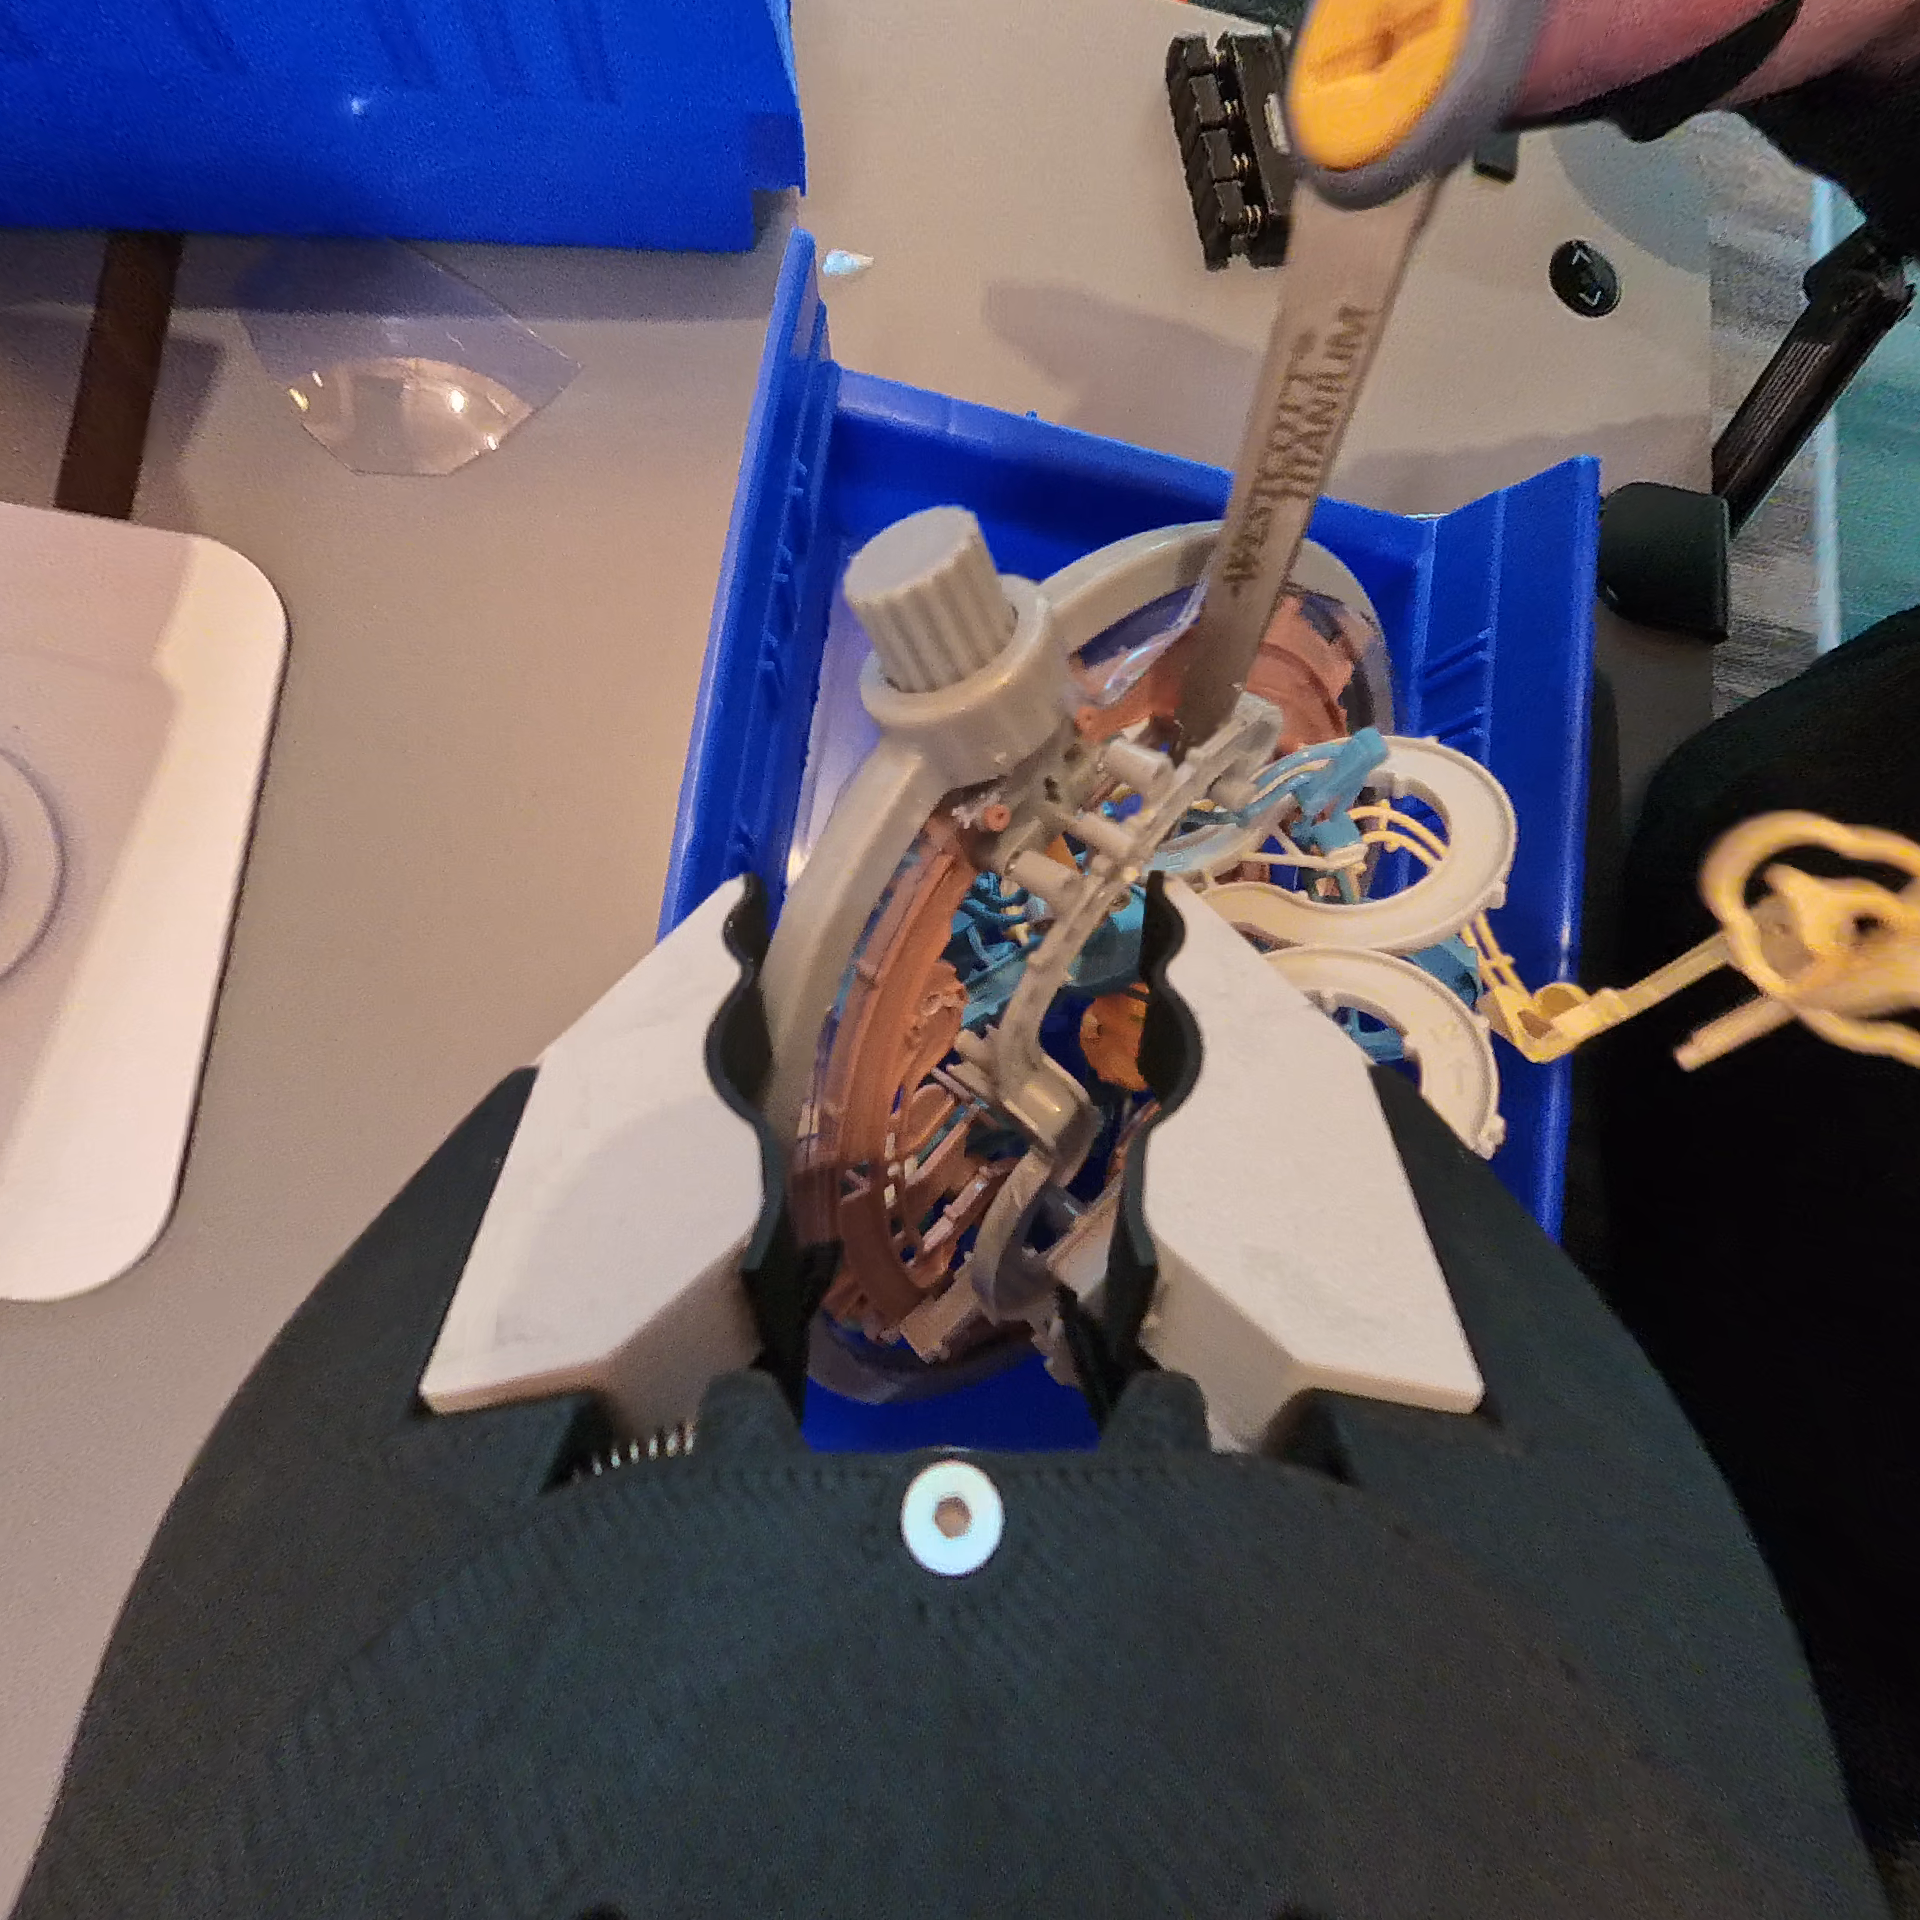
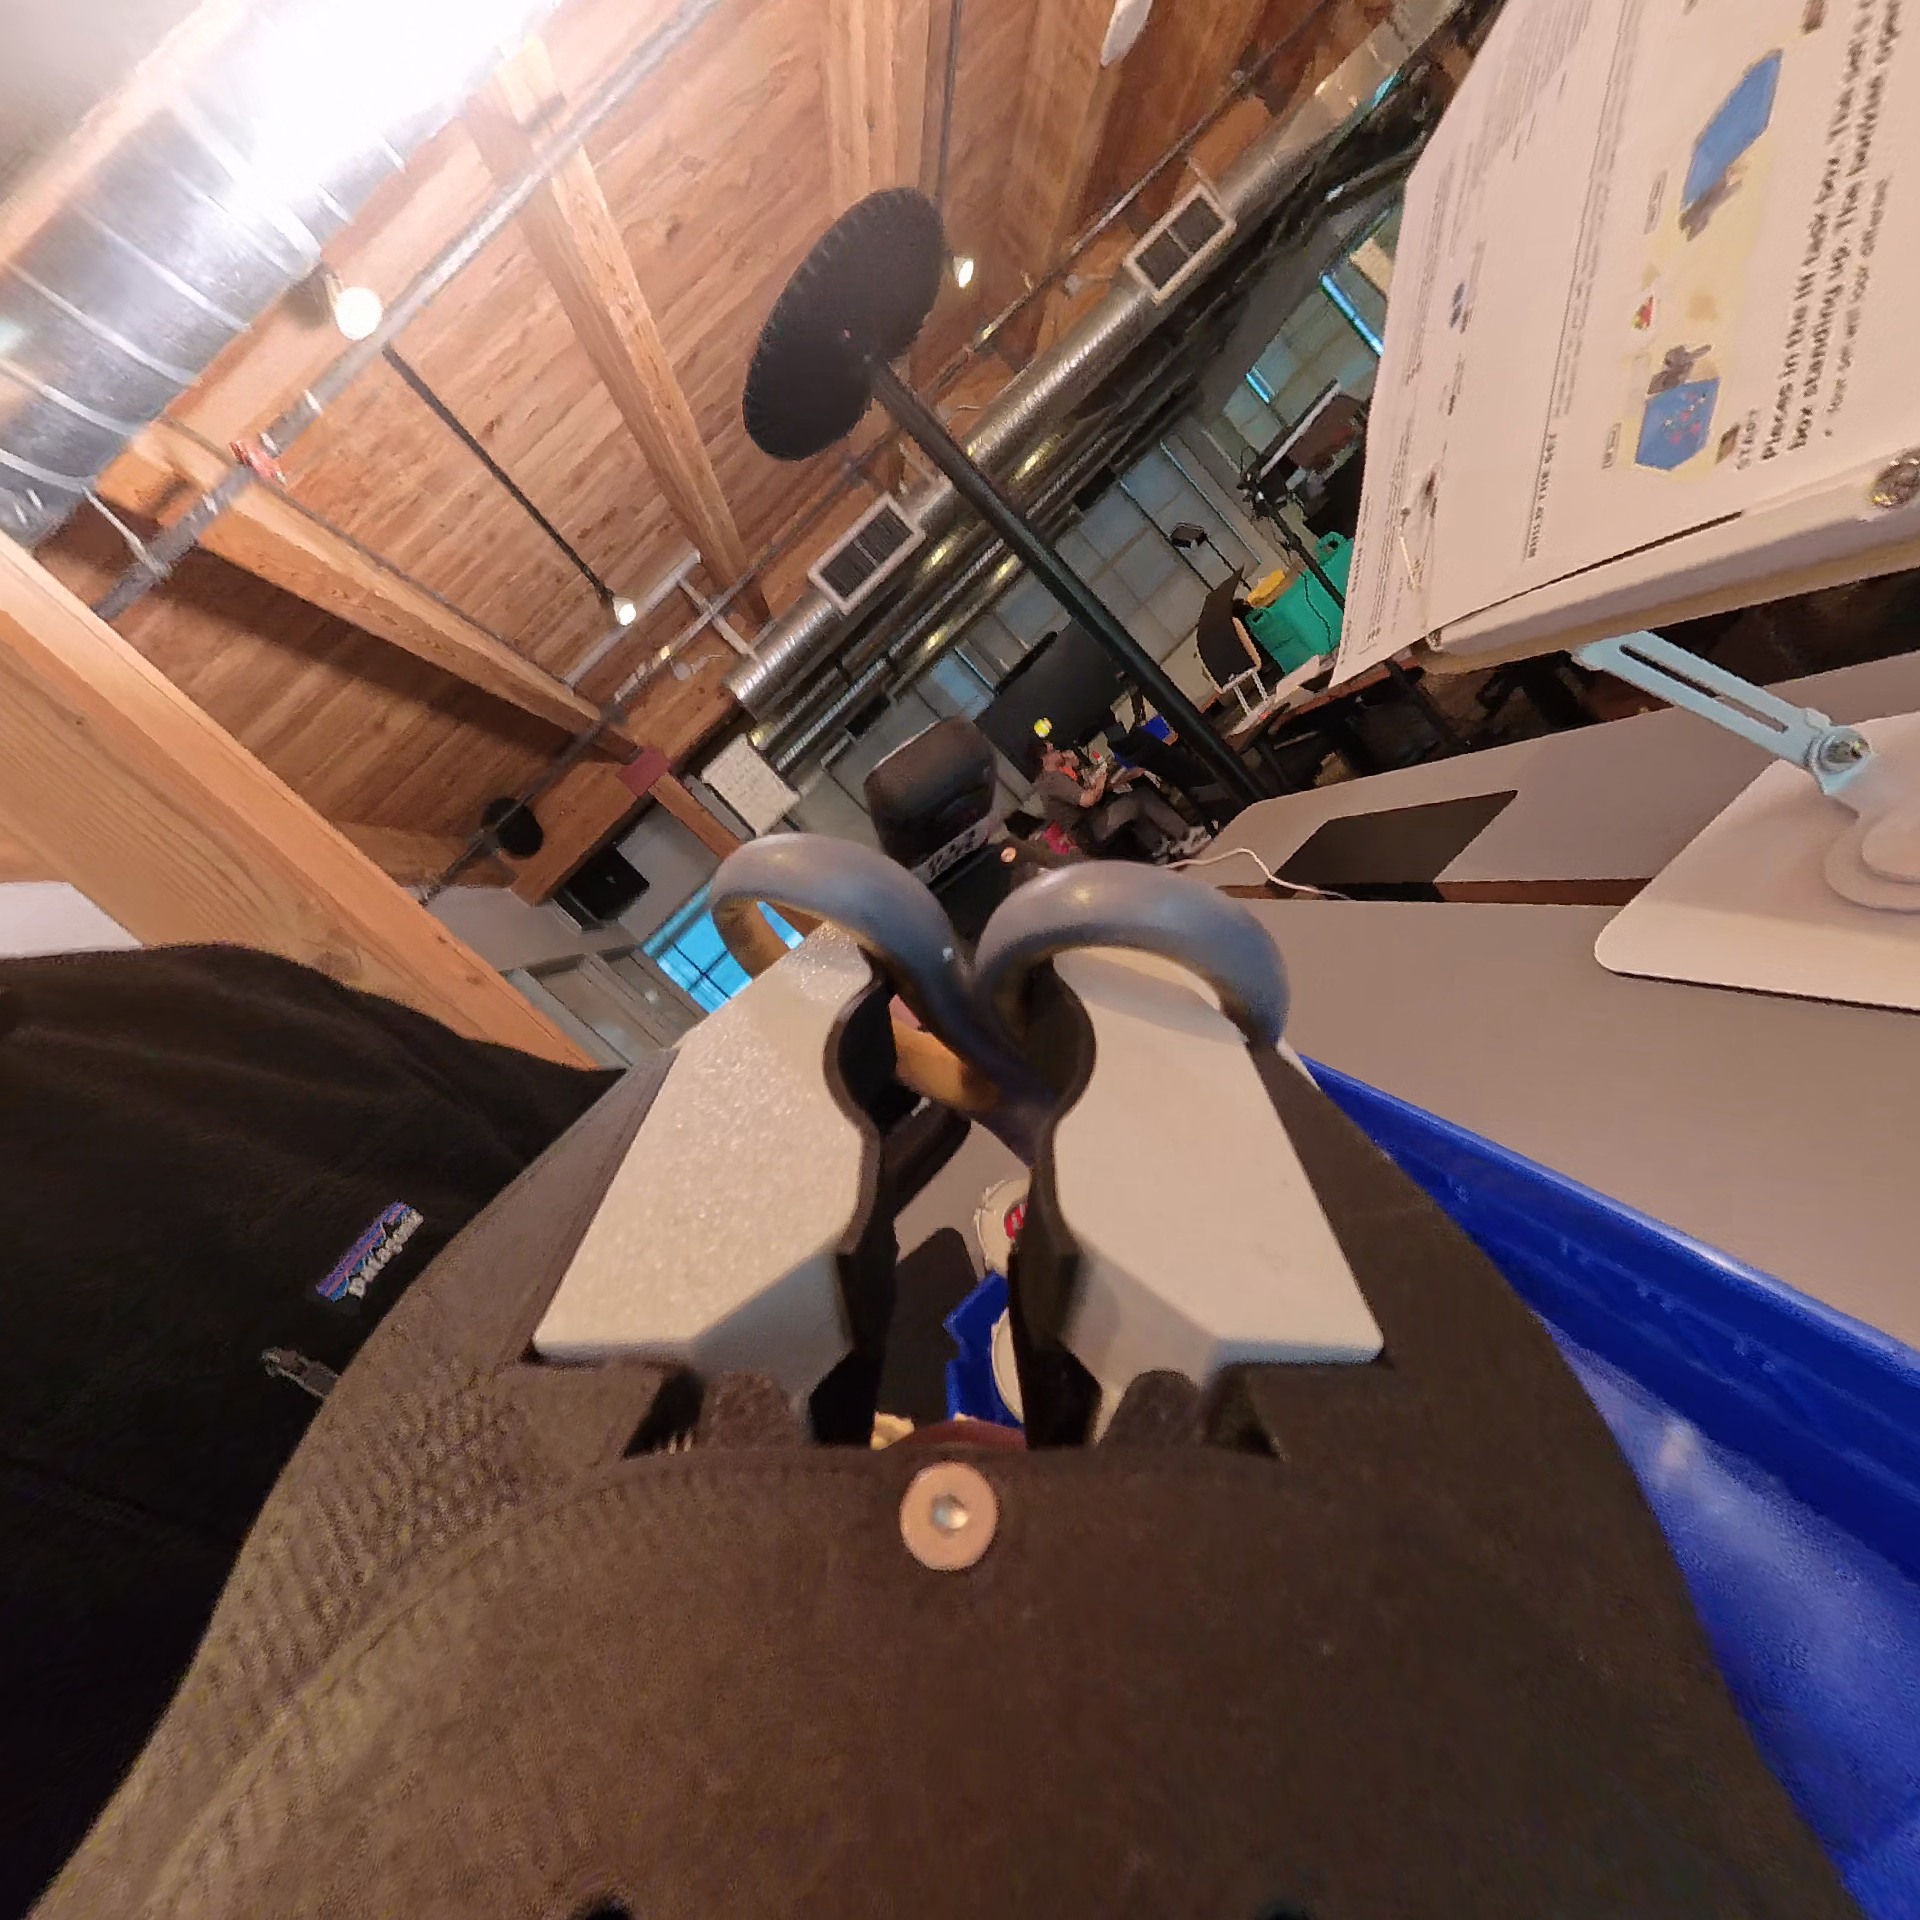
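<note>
My left gripper (image 1: 951, 904) is shut on a clear pack of plastic model parts (image 1: 935, 1060): a grey ring with a ribbed knob (image 1: 930, 603), and brown, blue and cream sprues. The pack stands on edge inside a small blue bin (image 1: 1496, 644). A pair of scissors (image 1: 1278, 499) comes down from the upper right, its closed blades pushed into the top of the pack. My right gripper (image 2: 966, 997) is shut on the scissors' blue-grey handle loops (image 2: 1143, 935) and points up toward the ceiling. A cream sprue piece (image 1: 1808, 935) hangs outside the bin on the right.
A larger blue bin (image 1: 364, 104) stands at the far left, with a clear plastic blister piece (image 1: 416, 405) and a white tray (image 1: 104, 883) on the grey table. A black device (image 1: 1226, 145) lies behind the bin. A person's black jacket (image 2: 208, 1195) and a white stand holding a printed sheet (image 2: 1662, 260) are close by. One gripper's finger ends stand about 15 centimeters off the other's.
</note>
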The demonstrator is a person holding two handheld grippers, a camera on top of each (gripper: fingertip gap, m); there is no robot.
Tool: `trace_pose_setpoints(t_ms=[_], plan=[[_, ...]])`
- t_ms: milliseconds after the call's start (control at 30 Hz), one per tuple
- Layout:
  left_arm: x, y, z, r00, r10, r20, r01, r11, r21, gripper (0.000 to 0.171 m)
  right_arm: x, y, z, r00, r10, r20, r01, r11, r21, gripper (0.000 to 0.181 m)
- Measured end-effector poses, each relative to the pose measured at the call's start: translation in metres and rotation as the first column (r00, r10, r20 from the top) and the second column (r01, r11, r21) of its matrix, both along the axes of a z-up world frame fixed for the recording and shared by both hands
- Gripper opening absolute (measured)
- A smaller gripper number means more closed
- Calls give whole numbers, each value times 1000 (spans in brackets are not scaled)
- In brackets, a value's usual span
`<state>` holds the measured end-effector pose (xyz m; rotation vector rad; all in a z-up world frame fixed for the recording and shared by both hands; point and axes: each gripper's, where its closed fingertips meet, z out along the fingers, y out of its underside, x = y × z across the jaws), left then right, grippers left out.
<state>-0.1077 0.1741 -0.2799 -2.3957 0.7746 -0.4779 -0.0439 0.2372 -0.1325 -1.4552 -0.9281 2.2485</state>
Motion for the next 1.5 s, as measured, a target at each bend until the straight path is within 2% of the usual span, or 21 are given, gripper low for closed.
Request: trace_pose_setpoints(t_ms=[367,500,767,1000,1167,1333,1433,1500], plan=[[3,-1,2,1000,-3,-17,5,997,71,75,-14,27,-23,999,53,14,-49,977,-209,17],[4,-2,3,1000,-4,-13,5,996,89,75,-24,32,-42,997,78,12,-69,943,-326,17],[4,0,4,1000,-2,8,1,994,105,75,-23,39,-51,998,56,-31,-63,922,-383,18],[3,-1,5,1000,14,23,-17,992,123,73,-14,43,-65,997,-3,-80,-36,875,-482,17],[2,-3,6,1000,8,11,-10,992,124,72,-10,34,-56,998,-5,-66,-24,904,-427,18],[-2,0,29,994,26,-110,3,965,261,77,-6,39,-60,998,-31,-45,10,910,-415,17],[12,-8,37,970,-48,-239,122,945,304,54,-4,33,-54,999,-15,-48,-5,922,-387,17],[27,-12,37,949,-115,-295,204,934,292,46,-5,30,-52,999,-6,-45,-11,927,-376,18]])
